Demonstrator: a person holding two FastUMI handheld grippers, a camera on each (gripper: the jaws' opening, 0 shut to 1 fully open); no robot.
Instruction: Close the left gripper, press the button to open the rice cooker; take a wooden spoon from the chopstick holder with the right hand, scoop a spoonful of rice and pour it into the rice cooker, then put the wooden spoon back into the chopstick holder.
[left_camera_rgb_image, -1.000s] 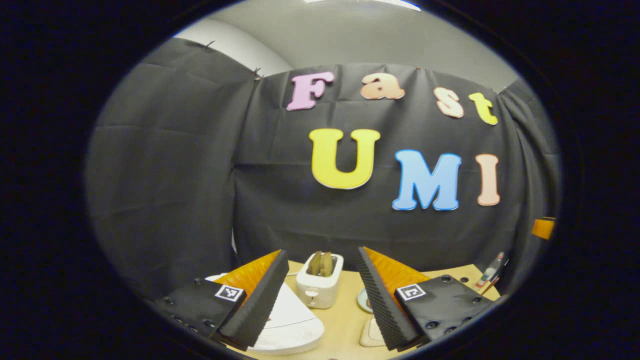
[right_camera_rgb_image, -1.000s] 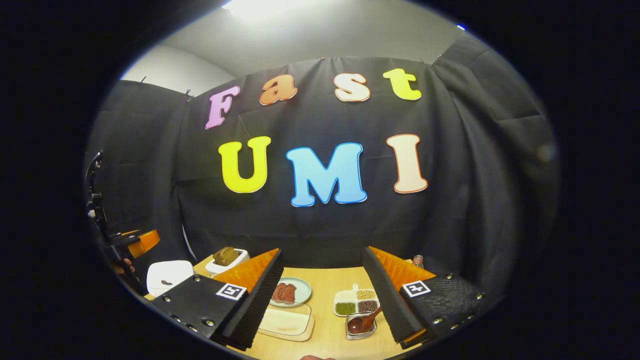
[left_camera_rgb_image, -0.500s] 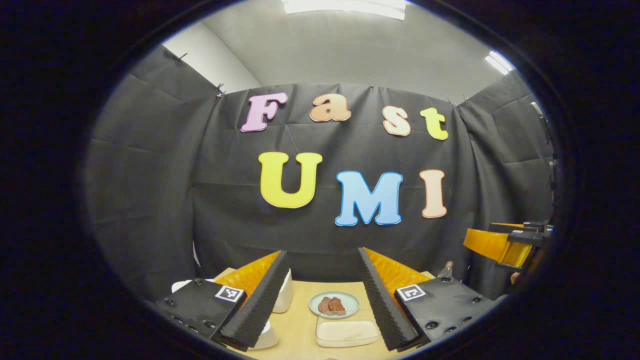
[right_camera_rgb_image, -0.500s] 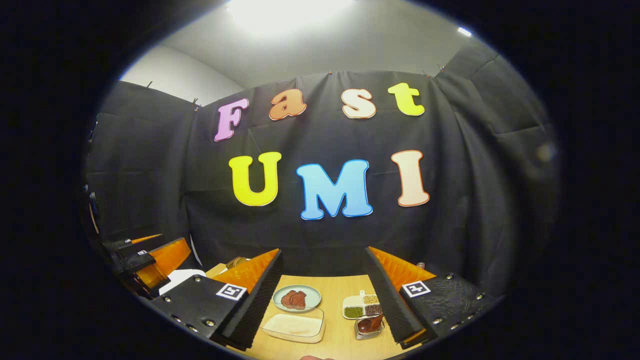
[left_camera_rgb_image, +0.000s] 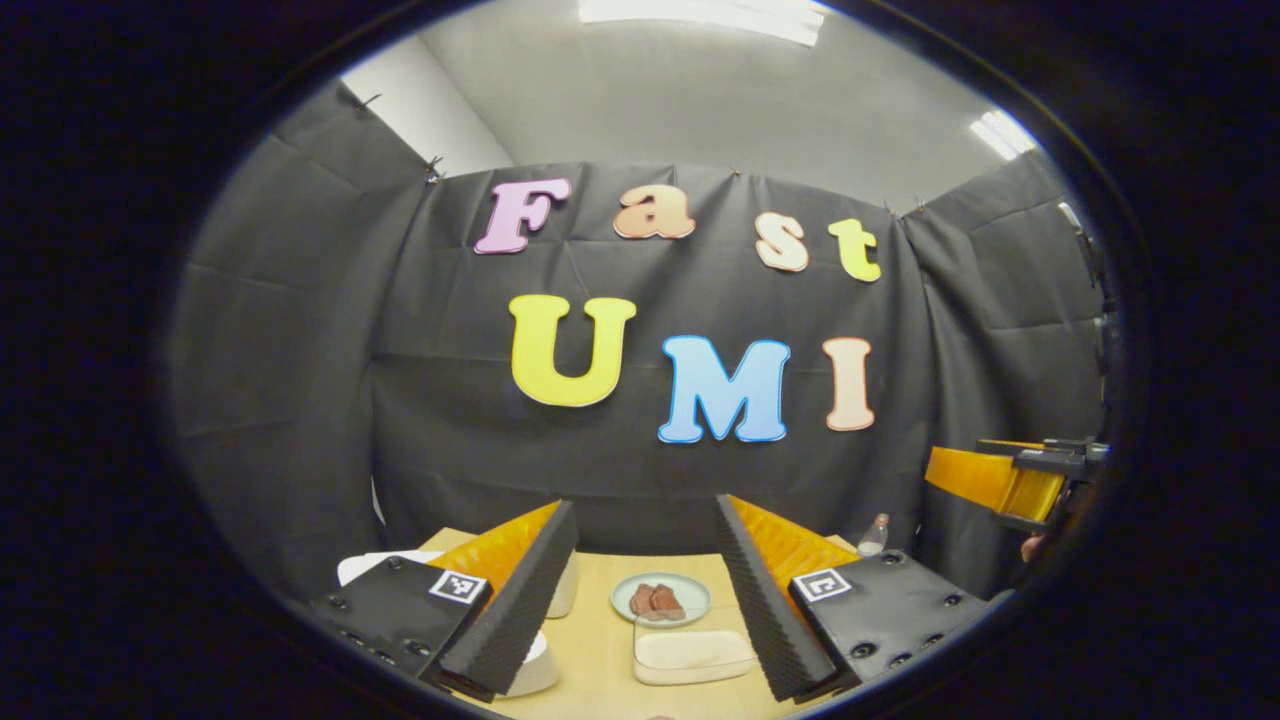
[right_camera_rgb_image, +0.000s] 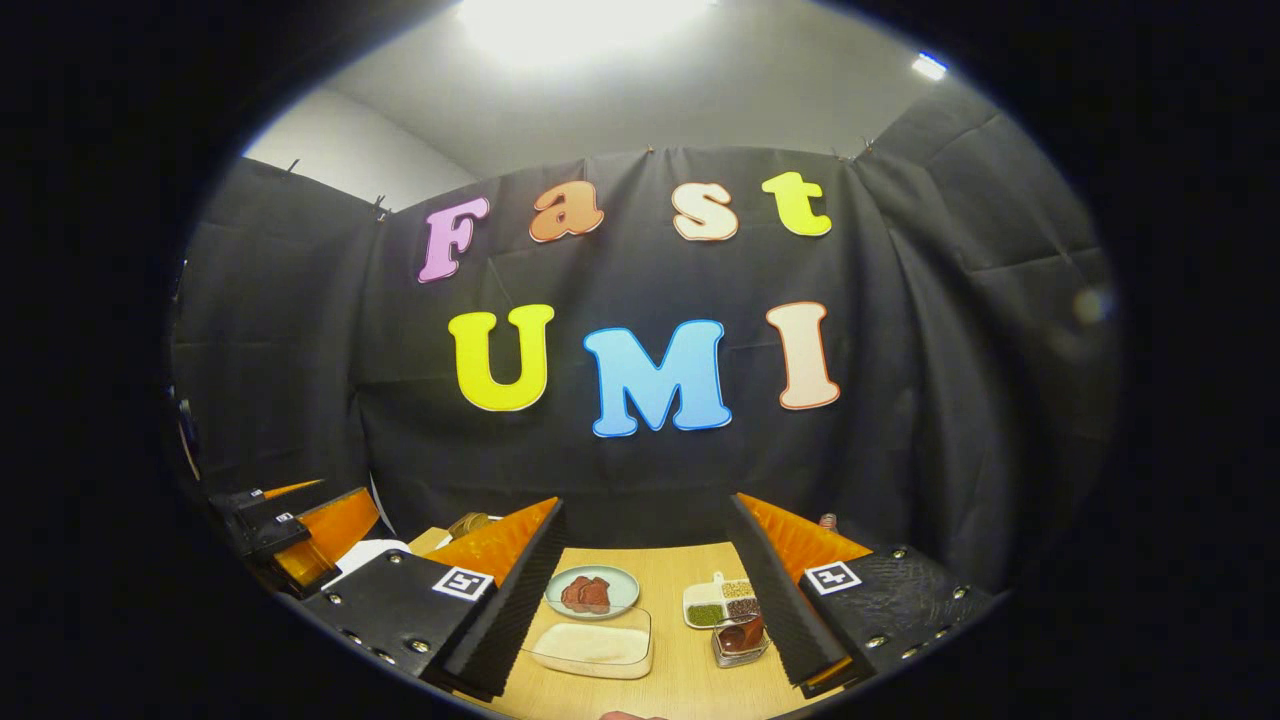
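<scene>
Holding both grippers level above the wooden table, I see the left gripper spread wide with nothing between its fingers, and the right gripper equally spread and empty. Beneath my right one the wooden spoon rests in the glass chopstick holder, beside the tray of rice. The white rice cooker sits at far left.

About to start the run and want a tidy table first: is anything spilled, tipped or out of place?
Nothing stands out. The plate of brown pieces, the clear rice container and the divided dish sit flat on the table, with no grains scattered. The spoon rests in its holder.
</scene>
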